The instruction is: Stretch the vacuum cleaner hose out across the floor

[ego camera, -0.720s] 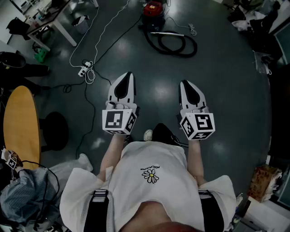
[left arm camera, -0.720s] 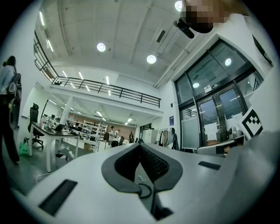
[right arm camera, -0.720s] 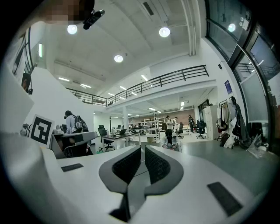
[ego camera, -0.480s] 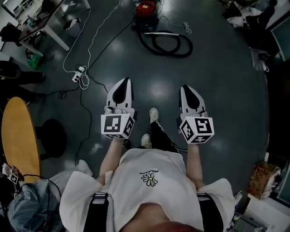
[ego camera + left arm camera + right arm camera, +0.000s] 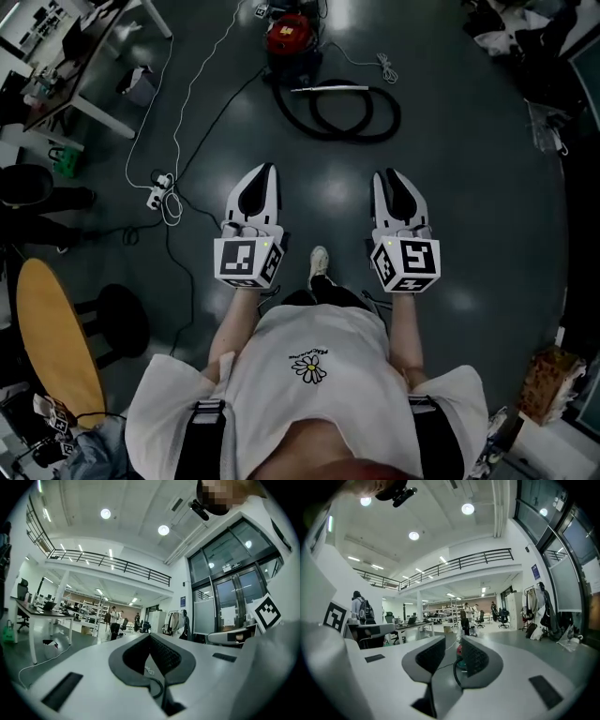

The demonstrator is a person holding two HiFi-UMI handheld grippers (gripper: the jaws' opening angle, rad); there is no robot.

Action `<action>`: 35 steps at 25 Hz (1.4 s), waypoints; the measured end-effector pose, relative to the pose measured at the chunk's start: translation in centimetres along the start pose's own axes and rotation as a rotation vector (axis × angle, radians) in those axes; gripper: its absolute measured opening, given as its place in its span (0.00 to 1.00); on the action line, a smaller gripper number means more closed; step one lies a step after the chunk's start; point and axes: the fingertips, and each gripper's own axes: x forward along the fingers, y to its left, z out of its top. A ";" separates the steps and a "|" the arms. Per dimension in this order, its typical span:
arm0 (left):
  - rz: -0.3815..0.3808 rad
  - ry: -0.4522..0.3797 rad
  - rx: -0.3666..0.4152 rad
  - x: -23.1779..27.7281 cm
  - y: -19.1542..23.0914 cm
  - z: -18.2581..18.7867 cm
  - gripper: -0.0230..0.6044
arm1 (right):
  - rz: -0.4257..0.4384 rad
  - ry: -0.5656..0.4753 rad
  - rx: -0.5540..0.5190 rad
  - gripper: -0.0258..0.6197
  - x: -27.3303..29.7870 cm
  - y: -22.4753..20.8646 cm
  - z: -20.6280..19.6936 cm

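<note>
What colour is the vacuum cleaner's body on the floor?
The vacuum cleaner is red; the head view shows it best.

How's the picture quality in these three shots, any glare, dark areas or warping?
Head view: dim, the dark floor showing pale lamp reflections, edges bowed by the wide lens. Left gripper view: bright, ceiling lamps flare, balcony railing curves strongly. Right gripper view: same fisheye bend, black corners, nearby fingers slightly soft.

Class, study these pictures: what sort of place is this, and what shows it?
Probably a large open-plan office or lab: desks with computers, a railed mezzanine overhead, and tall glass doors.
</note>
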 end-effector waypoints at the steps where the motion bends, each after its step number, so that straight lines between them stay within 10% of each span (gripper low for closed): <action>1: -0.006 -0.008 0.007 2.0 0.2 0.5 0.04 | 0.013 -0.005 -0.014 0.22 1.7 -0.8 0.8; 11: 0.018 -0.010 -0.001 19.9 6.6 0.2 0.04 | 0.101 0.046 -0.095 0.34 19.7 -6.7 2.3; 20: 0.002 0.010 -0.033 39.6 14.1 1.0 0.04 | 0.005 0.083 -0.109 0.35 36.6 -16.0 6.8; 27: -0.052 0.064 -0.003 52.1 10.0 -1.0 0.04 | -0.011 0.169 -0.258 0.42 43.1 -25.9 6.0; 35: -0.003 0.065 -0.025 64.1 5.8 -5.6 0.04 | 0.179 0.300 -0.428 0.42 50.9 -36.6 2.4</action>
